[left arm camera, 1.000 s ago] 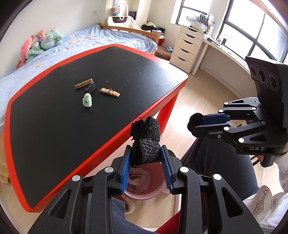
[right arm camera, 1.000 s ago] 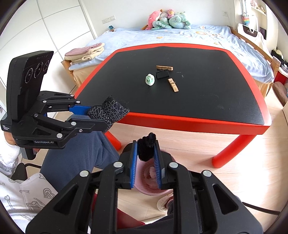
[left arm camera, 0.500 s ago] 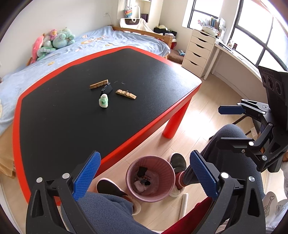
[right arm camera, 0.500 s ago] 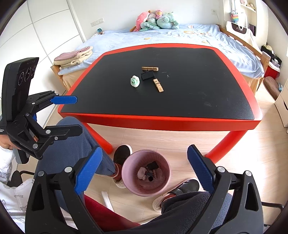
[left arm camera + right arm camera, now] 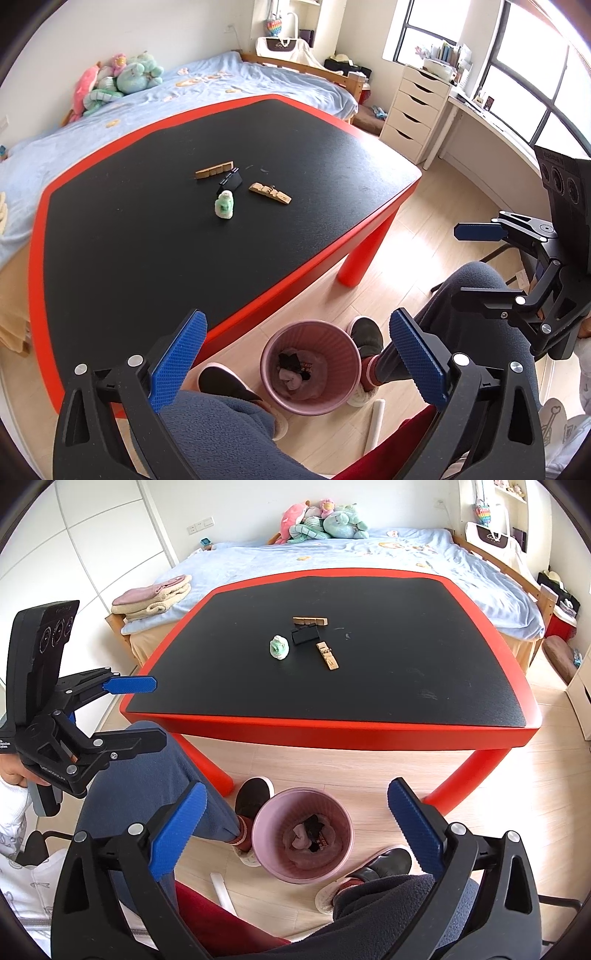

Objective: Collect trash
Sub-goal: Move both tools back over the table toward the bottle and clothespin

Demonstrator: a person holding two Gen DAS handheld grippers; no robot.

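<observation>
The right gripper point(image 5: 293, 829) is wide open above a pink bin point(image 5: 302, 841) on the floor, with some trash inside. The left gripper point(image 5: 142, 709) is open too. On the desk point(image 5: 406, 686) lie a small green toy point(image 5: 279, 647), a black clip point(image 5: 305, 635) and two wooden pegs point(image 5: 327, 656)

Bin point(image 5: 302, 835) sits on the floor just off the table's point(image 5: 332, 731) near edge, between your feet. Mid-table: figurine point(image 5: 279, 647), binder clip point(image 5: 305, 634), two clothespins point(image 5: 327, 655) clustered together. Bed point(image 5: 369, 557) behind the far edge.
</observation>
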